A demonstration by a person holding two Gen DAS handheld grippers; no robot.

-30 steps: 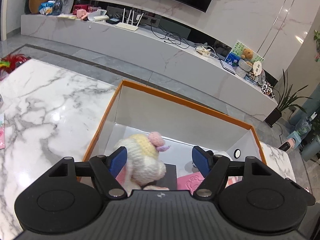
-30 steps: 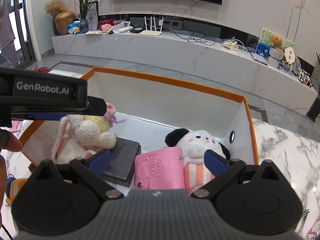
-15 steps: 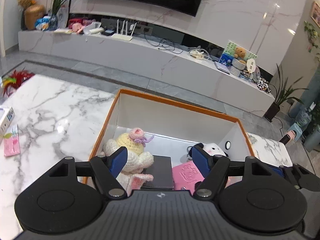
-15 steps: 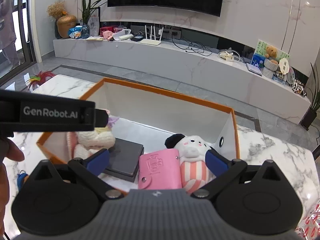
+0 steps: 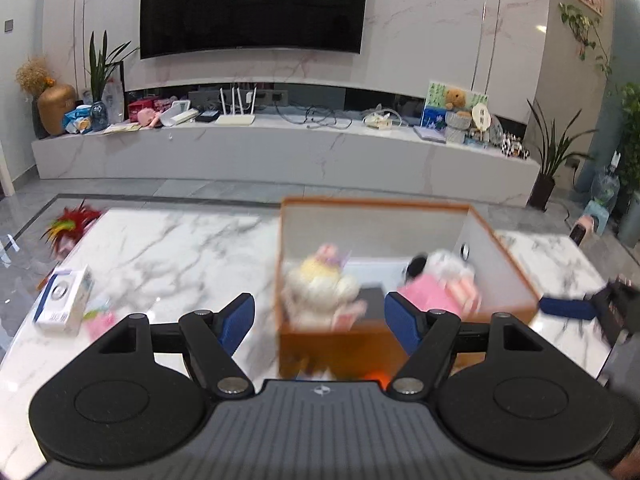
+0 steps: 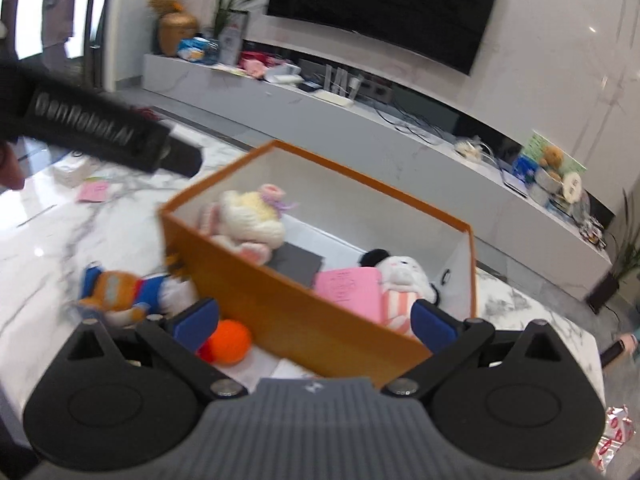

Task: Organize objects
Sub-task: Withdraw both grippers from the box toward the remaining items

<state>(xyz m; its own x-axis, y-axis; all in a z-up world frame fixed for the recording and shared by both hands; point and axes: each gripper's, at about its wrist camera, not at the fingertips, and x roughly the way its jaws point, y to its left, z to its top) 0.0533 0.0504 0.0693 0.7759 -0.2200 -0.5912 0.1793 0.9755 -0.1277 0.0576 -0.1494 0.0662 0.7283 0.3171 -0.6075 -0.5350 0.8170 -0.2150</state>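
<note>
An orange box [image 6: 304, 320] [image 5: 340, 344] stands on the marble table [image 5: 168, 248]. It holds a cream knitted bunny [image 6: 252, 224] [image 5: 320, 284], a dark flat case [image 6: 296, 264], a pink wallet [image 6: 352, 292] [image 5: 428, 296] and a white plush with a black ear [image 6: 400, 276]. My left gripper [image 5: 320, 320] is open and empty, above the box's near wall. My right gripper [image 6: 316, 324] is open and empty, near the box's front wall. An orange and blue plush [image 6: 124, 296] and an orange ball [image 6: 228, 340] lie on the table left of the box.
A white and blue carton [image 5: 64, 300] and pink cards [image 5: 100, 316] [image 6: 94, 192] lie on the table's left part. A red feathery toy [image 5: 70, 224] lies at the far left corner. A shiny wrapper [image 6: 616, 436] sits at the right edge. A TV console [image 5: 280, 148] runs behind.
Both grippers have pulled back and up from the box, so its outer front wall now shows. The left gripper swung left. The knitted bunny stays in the box.
</note>
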